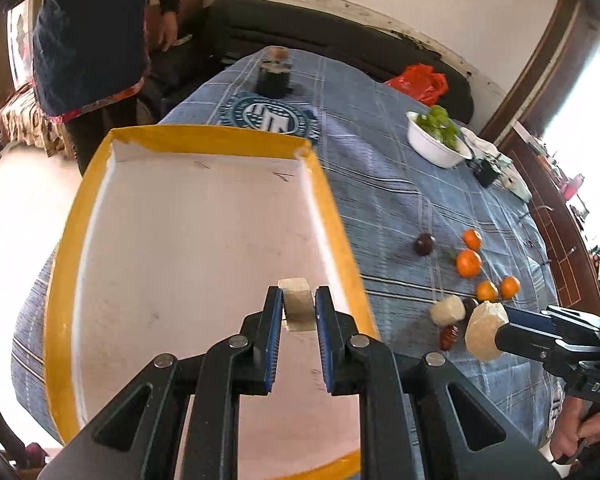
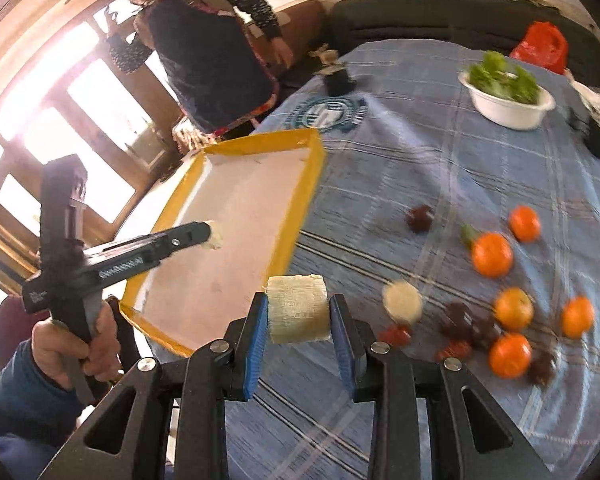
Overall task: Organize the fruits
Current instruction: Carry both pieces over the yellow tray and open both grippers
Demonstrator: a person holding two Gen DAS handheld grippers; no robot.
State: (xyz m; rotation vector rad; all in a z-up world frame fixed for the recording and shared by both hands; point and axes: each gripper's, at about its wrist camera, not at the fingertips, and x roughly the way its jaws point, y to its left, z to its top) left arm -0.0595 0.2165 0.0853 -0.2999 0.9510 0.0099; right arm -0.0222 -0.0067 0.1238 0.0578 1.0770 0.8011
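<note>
Left gripper point(image 1: 298, 311) clamped on pale fruit chunk point(image 1: 297, 309) above yellow-rimmed tray point(image 1: 62, 280), right gripper point(image 2: 299, 314) gripping second chunk point(image 2: 298, 308) over tablecloth point(image 2: 420, 168), oranges point(image 2: 492, 255) near table's right edge.

Yellow-rimmed white tray point(image 1: 66, 240); blue plaid tablecloth point(image 1: 400, 208); orange tangerines point(image 1: 468, 263); white bowl point(image 1: 432, 146).

left gripper point(image 1: 298, 308) clamped, right gripper point(image 2: 299, 312) clamped, both holding
</note>
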